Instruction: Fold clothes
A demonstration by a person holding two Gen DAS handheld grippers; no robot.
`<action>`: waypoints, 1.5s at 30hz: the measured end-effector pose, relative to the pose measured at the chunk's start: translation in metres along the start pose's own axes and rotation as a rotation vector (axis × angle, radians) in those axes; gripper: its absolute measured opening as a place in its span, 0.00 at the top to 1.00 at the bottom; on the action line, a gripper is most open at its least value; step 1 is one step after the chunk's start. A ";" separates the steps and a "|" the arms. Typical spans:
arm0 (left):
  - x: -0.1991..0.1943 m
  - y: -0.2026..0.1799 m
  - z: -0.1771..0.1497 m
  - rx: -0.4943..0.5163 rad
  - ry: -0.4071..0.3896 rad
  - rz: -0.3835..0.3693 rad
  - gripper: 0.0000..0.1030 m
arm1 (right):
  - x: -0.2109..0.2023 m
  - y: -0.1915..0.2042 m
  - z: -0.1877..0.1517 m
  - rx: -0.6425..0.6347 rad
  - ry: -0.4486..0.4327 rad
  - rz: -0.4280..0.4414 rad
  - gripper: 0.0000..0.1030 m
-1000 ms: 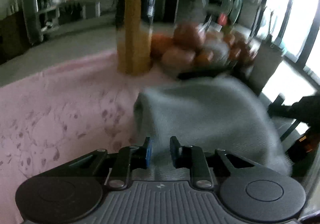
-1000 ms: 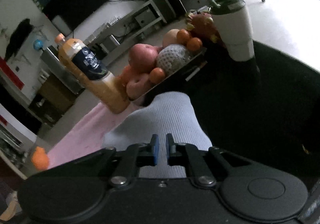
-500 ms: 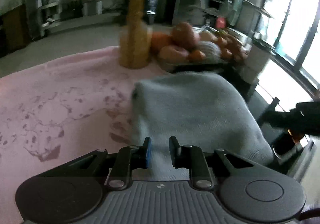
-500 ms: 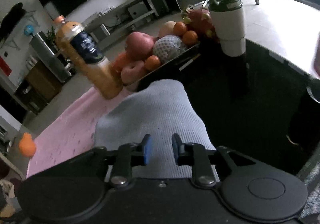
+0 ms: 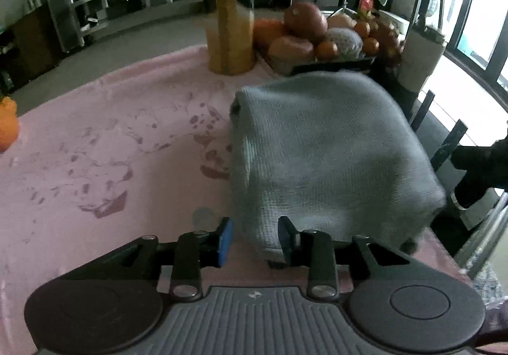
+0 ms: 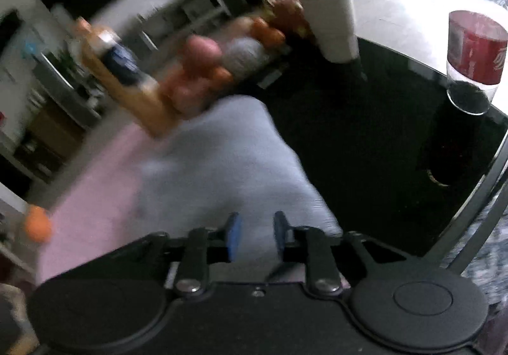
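A grey knit garment (image 5: 324, 152) lies folded in a thick block on the pink tablecloth (image 5: 104, 145), its right side reaching the dark table. My left gripper (image 5: 255, 237) hovers at the garment's near left corner. Its jaws are opening, and the near hem lies loosely between the fingertips (image 5: 226, 236) without being pinched. In the blurred right wrist view the same garment (image 6: 222, 171) appears. My right gripper (image 6: 257, 234) is over its near right edge, jaws opening, with cloth under the gap but not pressed by the pads.
Behind the garment stand a tall orange juice bottle (image 5: 230, 22) and a dark tray of fruit (image 5: 320, 34), with a white cup (image 6: 333, 25) farther right. A cola bottle (image 6: 473, 60) stands at the black table's (image 6: 365, 139) right edge. An orange object (image 5: 8, 123) sits far left.
Both grippers' jaws have spread apart and let go of the garment's near edge. Both have drawn back and up, so more of the folded garment and table shows.
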State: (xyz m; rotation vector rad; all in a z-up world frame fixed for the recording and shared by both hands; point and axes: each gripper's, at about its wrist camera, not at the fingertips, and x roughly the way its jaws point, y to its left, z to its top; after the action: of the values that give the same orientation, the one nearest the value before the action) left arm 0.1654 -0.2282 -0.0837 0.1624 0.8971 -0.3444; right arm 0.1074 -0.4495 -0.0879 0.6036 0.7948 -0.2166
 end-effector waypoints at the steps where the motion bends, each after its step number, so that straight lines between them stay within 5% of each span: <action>1: -0.012 -0.001 0.003 -0.007 -0.004 -0.002 0.49 | -0.010 0.005 0.000 -0.004 -0.004 0.008 0.57; 7: -0.079 -0.011 0.013 -0.007 -0.002 0.003 0.17 | -0.059 0.033 0.005 -0.066 0.017 -0.038 0.13; 12: -0.123 -0.014 0.008 0.006 -0.007 -0.013 0.09 | -0.105 0.055 -0.002 -0.189 0.016 -0.109 0.01; 25: -0.193 -0.013 -0.010 -0.026 0.003 -0.148 0.03 | -0.193 0.097 -0.026 -0.302 0.025 -0.242 0.00; 45: -0.214 -0.033 -0.029 0.044 0.019 -0.144 0.03 | -0.225 0.097 -0.048 -0.359 0.027 -0.291 0.00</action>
State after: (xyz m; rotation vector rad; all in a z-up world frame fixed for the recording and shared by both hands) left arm 0.0100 -0.2026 0.0671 0.1421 0.9226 -0.4973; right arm -0.0379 -0.3519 0.0900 0.1507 0.9214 -0.3235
